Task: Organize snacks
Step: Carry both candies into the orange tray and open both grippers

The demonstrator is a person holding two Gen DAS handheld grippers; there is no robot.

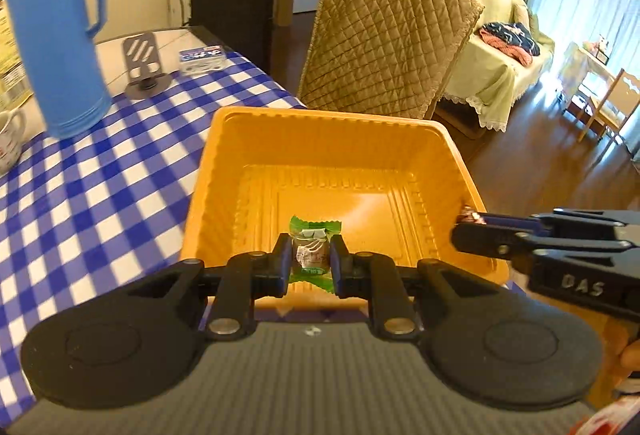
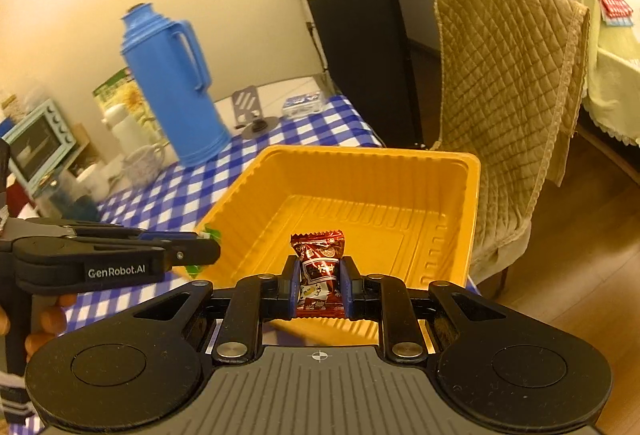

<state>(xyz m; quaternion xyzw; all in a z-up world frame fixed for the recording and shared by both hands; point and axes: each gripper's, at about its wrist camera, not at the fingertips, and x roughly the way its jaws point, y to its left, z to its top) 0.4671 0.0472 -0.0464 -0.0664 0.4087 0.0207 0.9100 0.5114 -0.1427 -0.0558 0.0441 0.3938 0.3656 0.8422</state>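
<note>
- Left gripper (image 1: 310, 262): the fingers are pressed in on a green-wrapped candy (image 1: 311, 253), pinching its middle. The twisted wrapper ends stick out beyond and behind the pads, so its long axis runs along the fingers.
- Right gripper (image 2: 320, 281): the fingers pinch a red-wrapped candy (image 2: 320, 267) the same way, wrapper ends pointing forward and back between the pads.
- Orange tray (image 1: 224, 139): it sits on the blue-checked counter (image 1: 100, 175) near the counter's edge, next to a quilted chair (image 1: 384, 35). Its visible floor is bare.
- Key relation: each candy hangs above the tray's near wall, just inside the rim, with the open tray floor lying ahead of and below both sets of fingers. The left gripper comes in at the tray's left near corner, the right gripper at its right side; neither is clearly nearer to the floor.
- Judged step: carry complete, release pending. Spreading the fingers here should drop each candy onto the near part of the tray floor.
- Risk, as a judgement: the left candy hangs close to the rim and may land on the counter if let go without advancing slightly.
- Blue thermos (image 1: 56, 31): well apart from the tray, clear of both approaches.
</note>
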